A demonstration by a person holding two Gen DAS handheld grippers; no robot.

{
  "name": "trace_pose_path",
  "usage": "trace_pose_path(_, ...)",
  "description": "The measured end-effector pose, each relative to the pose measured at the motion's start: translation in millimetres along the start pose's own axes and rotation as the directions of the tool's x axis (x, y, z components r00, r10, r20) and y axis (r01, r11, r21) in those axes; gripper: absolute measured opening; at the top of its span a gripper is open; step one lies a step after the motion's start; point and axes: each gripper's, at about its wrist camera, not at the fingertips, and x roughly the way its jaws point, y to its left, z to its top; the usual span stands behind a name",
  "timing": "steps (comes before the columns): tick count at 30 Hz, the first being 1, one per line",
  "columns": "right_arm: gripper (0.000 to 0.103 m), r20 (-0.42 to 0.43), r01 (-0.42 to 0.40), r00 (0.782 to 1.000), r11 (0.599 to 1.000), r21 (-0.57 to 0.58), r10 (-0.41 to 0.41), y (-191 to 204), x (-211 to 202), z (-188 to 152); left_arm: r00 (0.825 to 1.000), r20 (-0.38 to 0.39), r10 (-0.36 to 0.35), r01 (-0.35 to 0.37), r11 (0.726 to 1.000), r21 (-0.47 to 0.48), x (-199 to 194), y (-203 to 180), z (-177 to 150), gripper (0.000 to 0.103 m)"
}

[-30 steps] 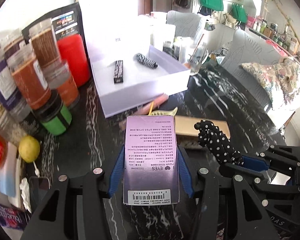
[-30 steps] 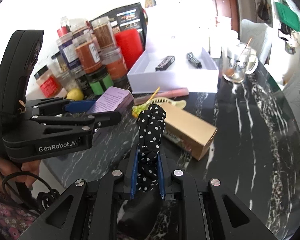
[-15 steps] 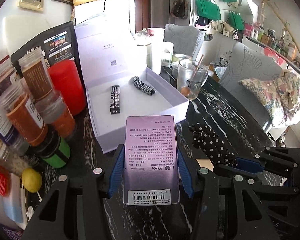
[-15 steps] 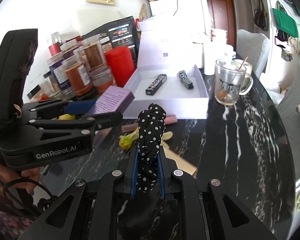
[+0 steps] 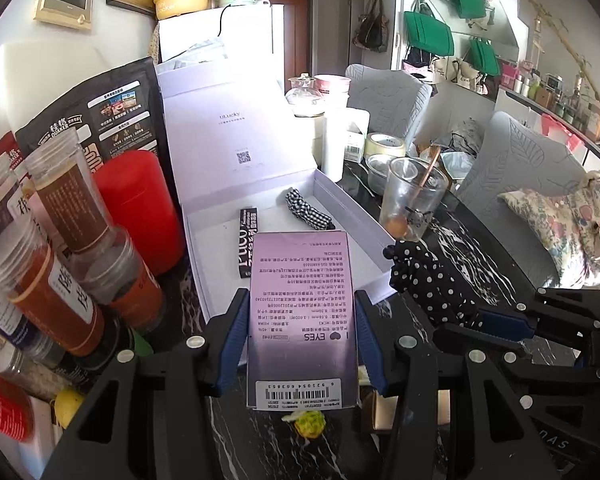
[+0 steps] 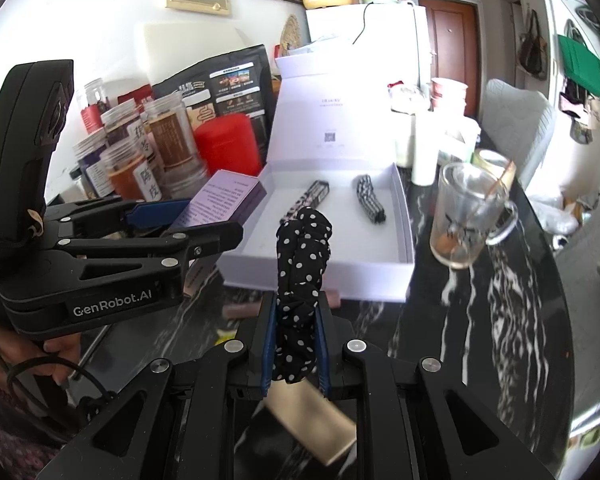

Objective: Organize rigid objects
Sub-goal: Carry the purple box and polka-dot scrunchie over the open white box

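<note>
Both grippers nearer white box [image 5: 374,236] — left pinches purple carton [image 5: 302,320] | right pinches polka-dot scrunchie [image 6: 302,276]

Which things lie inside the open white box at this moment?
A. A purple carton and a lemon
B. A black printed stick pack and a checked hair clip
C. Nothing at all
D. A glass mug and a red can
B: in the right wrist view the black printed stick pack and the checked hair clip lie apart on the floor of the open white box.
</note>
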Motion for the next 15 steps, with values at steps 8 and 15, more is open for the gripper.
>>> trace_pose_path(8,0.017,0.003,-0.013,1.0,1.0,-0.024,0.013,-11,16,26,1.0,0.012,0.013,-0.012,1.0,-0.003,15,10,24,0.05)
trace_pose_path(15,0.017,0.017,0.002,1.0,0.999,-0.046,-0.002,-24,31,53,0.999,0.034,0.016,-0.015,1.0,-0.009,30,17,48,0.05)
